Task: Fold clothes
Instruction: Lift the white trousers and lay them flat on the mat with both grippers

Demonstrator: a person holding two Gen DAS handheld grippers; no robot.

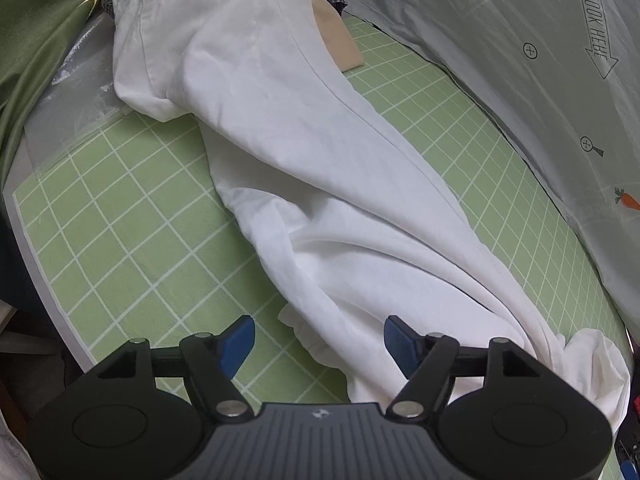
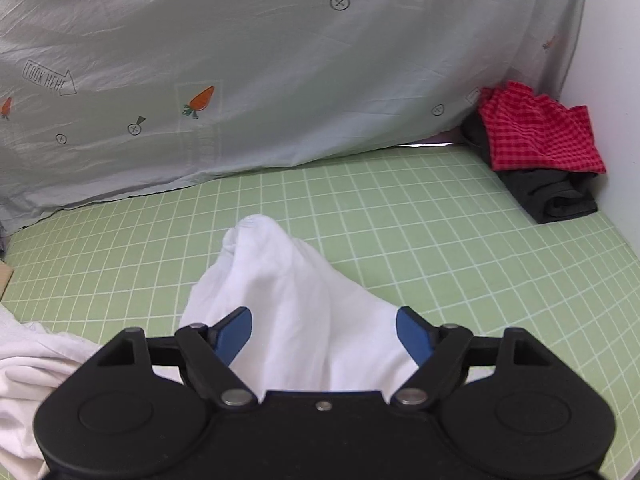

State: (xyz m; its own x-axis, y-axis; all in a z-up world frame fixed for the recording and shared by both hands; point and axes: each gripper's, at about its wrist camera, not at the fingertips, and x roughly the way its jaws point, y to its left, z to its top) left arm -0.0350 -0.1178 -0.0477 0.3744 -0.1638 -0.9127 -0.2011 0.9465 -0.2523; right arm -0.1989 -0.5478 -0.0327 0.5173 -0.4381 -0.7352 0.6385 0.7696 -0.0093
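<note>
From my feed the surface is a green grid mat point(image 1: 120, 240). On it: a rumpled white garment point(image 1: 320, 200), a beige piece point(image 1: 340, 40) at the far end, and a red checked cloth point(image 2: 540, 136) stacked on dark, maybe folded, clothes point(image 2: 556, 196).

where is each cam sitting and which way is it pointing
Left wrist: sits on the left tool, looks along the white garment on the green mat toward a green cloth; its open blue fingers show.
Right wrist: sits on the right tool, faces the carrot-print sheet and a red checked cloth on dark clothes; its open fingers flank the garment's end.
Shared: garment, mat, sheet.
</note>
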